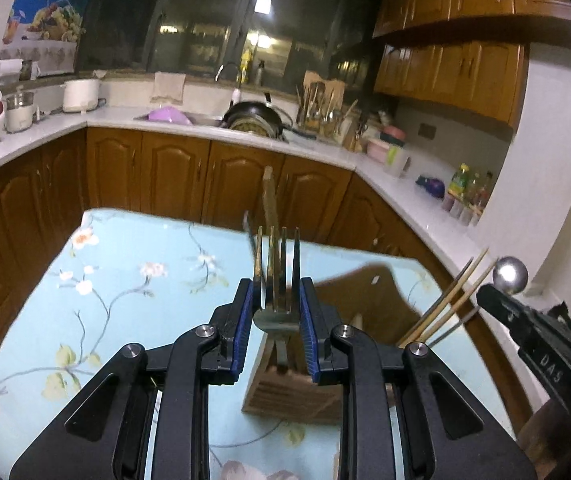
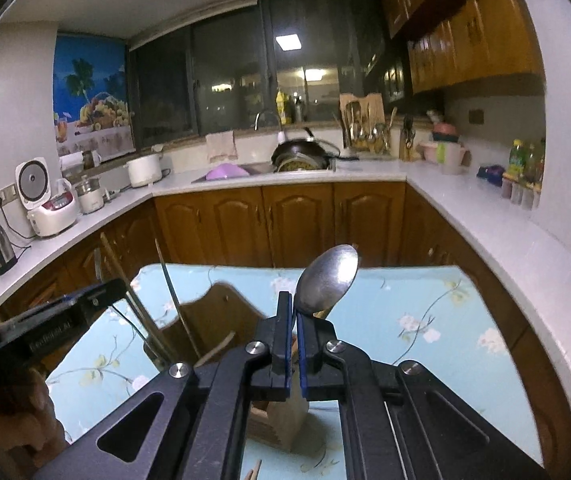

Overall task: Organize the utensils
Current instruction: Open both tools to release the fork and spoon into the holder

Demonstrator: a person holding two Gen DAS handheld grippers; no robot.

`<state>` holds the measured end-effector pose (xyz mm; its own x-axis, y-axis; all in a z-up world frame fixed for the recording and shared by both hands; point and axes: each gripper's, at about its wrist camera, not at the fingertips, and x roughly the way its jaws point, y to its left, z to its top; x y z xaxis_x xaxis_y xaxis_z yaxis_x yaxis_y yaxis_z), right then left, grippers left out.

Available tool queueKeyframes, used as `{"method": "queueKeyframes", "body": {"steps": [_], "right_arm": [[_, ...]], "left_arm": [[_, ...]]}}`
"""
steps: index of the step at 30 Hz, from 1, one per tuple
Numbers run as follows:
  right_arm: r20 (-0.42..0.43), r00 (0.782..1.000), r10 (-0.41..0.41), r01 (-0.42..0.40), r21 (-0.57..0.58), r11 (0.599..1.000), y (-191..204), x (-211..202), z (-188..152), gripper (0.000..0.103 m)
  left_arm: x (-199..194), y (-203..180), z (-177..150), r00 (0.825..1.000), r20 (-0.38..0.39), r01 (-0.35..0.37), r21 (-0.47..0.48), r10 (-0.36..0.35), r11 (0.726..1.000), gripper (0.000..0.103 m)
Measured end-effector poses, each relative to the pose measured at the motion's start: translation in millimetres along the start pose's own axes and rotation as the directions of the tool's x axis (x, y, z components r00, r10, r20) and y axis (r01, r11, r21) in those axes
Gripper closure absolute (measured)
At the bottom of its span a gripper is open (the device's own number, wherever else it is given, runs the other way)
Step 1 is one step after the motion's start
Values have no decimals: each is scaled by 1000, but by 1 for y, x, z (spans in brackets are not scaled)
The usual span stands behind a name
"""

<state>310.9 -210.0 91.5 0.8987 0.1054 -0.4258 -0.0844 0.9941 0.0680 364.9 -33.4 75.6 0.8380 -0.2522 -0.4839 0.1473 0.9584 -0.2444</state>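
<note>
My left gripper (image 1: 277, 292) is shut on a metal fork (image 1: 277, 272), tines pointing up, held above a wooden utensil holder (image 1: 285, 392) on the table. My right gripper (image 2: 295, 308) is shut on a metal spoon (image 2: 327, 278), bowl upward, above the same wooden holder (image 2: 281, 416). In the left wrist view the right gripper (image 1: 533, 332) shows at the right with the spoon bowl (image 1: 509, 274). Chopsticks (image 1: 445, 304) stand beside the holder. The left gripper's side (image 2: 65, 312) appears at the left of the right wrist view.
The table carries a light blue floral cloth (image 1: 125, 280). A wooden chair back (image 2: 221, 312) stands behind the holder. White counters (image 2: 485, 216) with brown cabinets ring the room, holding a rice cooker (image 2: 49, 200), a wok (image 2: 305, 156) and bottles (image 2: 525, 168).
</note>
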Motion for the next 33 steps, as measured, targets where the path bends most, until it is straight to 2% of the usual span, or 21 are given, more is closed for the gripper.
{"method": "queueKeyframes", "body": {"steps": [4,14,25,28,33], "right_arm": [[-51,998,21,-21,4,1000,1,13,-9,101],[-141,989,52,-47,40,998,-6,35,-26,101],[-149,987,59,-53,46,998,-5,37,-28,101],[-151,986,68,-60,59,996,-6,37,-29,96],[-143,987,79,-67,85,994,-7,32,-30,95]], "left_arm": [[9,4,-13,999,-42,15,-5,-15,1000,82],[15,-1,-21,997,-70,33,34,-30,999,82],[16,-1,-20,996,-79,34,31,-32,999,82],[17,1,-22,995,-90,40,22,-38,999,82],[13,4,-21,995,-89,46,12,-45,999,81]]}}
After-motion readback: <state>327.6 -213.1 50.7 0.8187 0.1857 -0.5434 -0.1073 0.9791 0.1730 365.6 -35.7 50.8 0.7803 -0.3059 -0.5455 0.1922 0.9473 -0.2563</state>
